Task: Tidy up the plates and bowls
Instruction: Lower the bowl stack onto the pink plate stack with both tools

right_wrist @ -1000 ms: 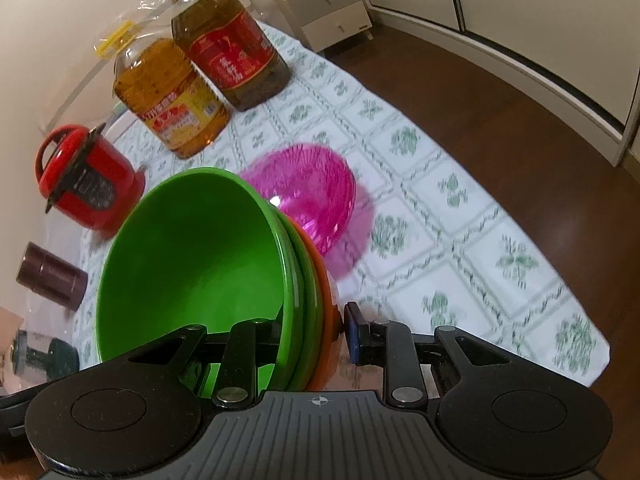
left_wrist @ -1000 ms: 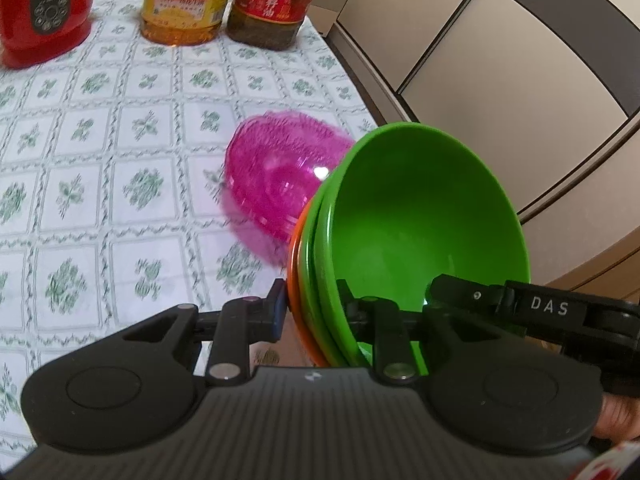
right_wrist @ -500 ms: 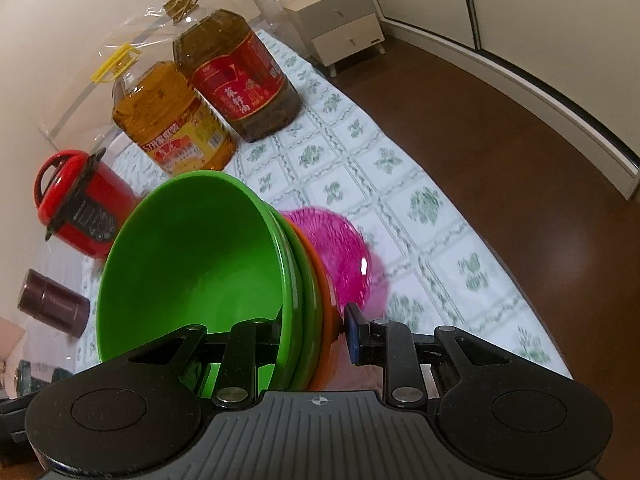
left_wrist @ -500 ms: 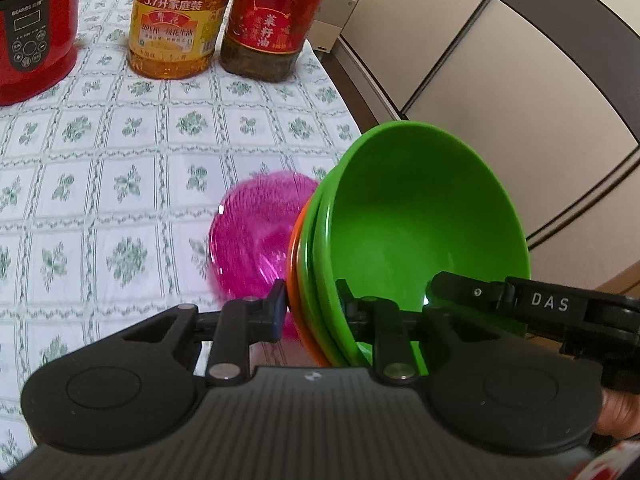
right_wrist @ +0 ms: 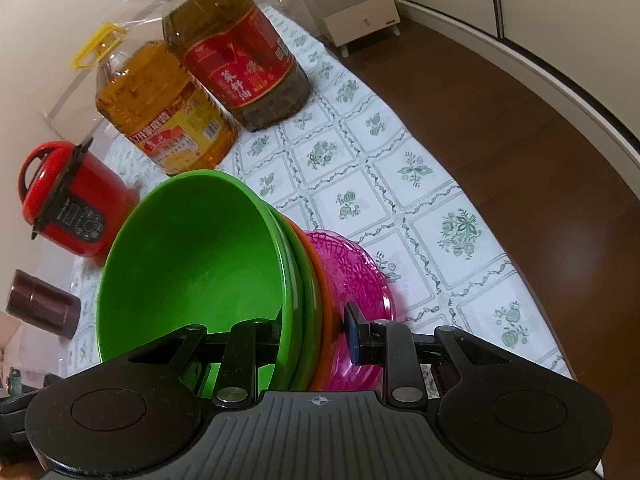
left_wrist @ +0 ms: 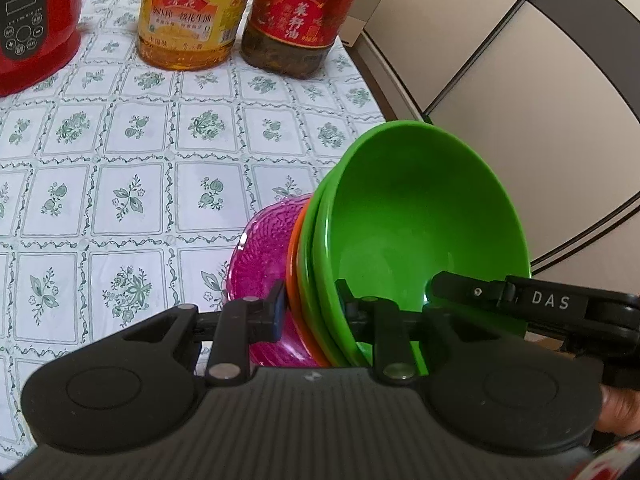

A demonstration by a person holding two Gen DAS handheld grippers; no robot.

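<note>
A nested stack point(left_wrist: 416, 240) of two green bowls and an orange one is held tilted above the table's point(left_wrist: 120, 152) edge, directly over the pink dish point(left_wrist: 260, 264) on the cloth. The left gripper point(left_wrist: 312, 308) is clamped on the stack's near rim; the right gripper point(right_wrist: 316, 332) is clamped on the opposite rim. Two oil bottles point(left_wrist: 188, 12) stand at 12 o'clock, a red cooker point(right_wrist: 68, 204) at 10.

A nested stack of two green bowls point(left_wrist: 420, 232) and an orange bowl point(left_wrist: 295, 256) is tilted on edge over a pink translucent patterned bowl point(right_wrist: 352, 276) near the table's edge.
</note>
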